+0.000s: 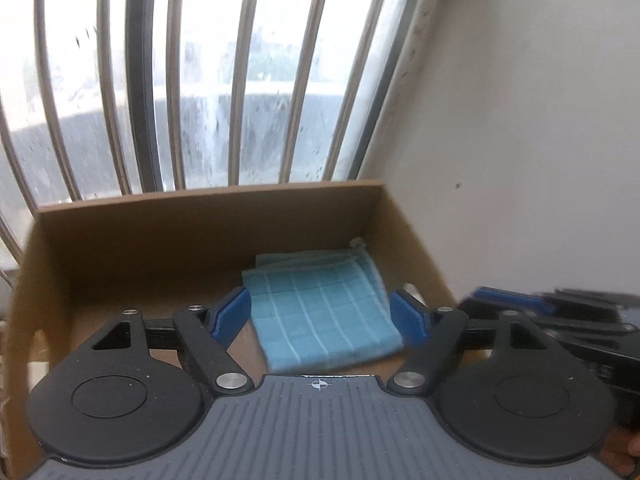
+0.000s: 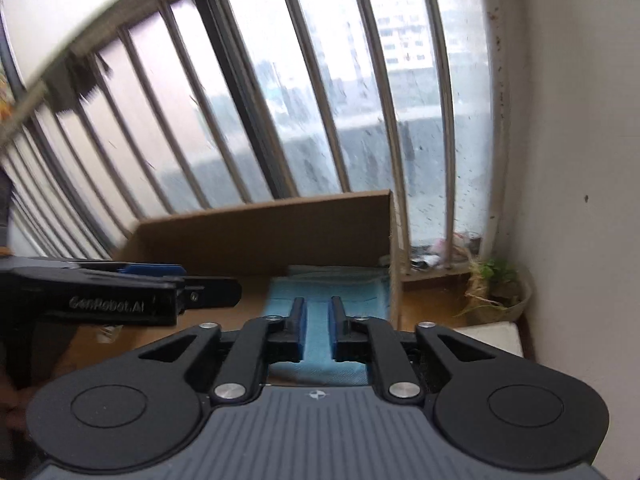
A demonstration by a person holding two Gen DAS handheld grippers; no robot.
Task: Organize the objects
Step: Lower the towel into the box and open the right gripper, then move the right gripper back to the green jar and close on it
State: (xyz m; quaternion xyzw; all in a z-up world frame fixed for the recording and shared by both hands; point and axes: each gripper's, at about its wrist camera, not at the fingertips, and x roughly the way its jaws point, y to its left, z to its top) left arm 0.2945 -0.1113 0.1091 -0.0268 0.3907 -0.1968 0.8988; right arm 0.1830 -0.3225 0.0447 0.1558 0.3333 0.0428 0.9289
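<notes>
Across the left and centre of the left wrist view stands an open cardboard box (image 1: 132,248), its far wall backed against a barred window (image 1: 200,80), so the box stays put and its open top faces whatever is lowered in. At lower centre of that view the left tool (image 1: 322,314) hovers above the box with its blue pads spread wide, one on each side of a folded blue checked cloth (image 1: 324,308). The cloth lies flat on the box floor toward the right-hand wall; the pads do not appear to touch it, which reads to me as a cloth just set down or about to be taken up, and I cannot tell which. Keeping it folded lets it lie flat and leaves the left part of the floor free for other items.

At the right edge of the same view the right tool (image 1: 520,300) juts in sideways, blurred. In its own view, the right tool's fingers sit at lower centre, drawn near each other with a narrow gap; the cloth shows through that gap and seems to lie below, not pinched, so it looks free. Further right, beyond the box wall, a small potted plant (image 2: 496,284) sits in the corner by the white wall (image 2: 580,160), outside the box.
</notes>
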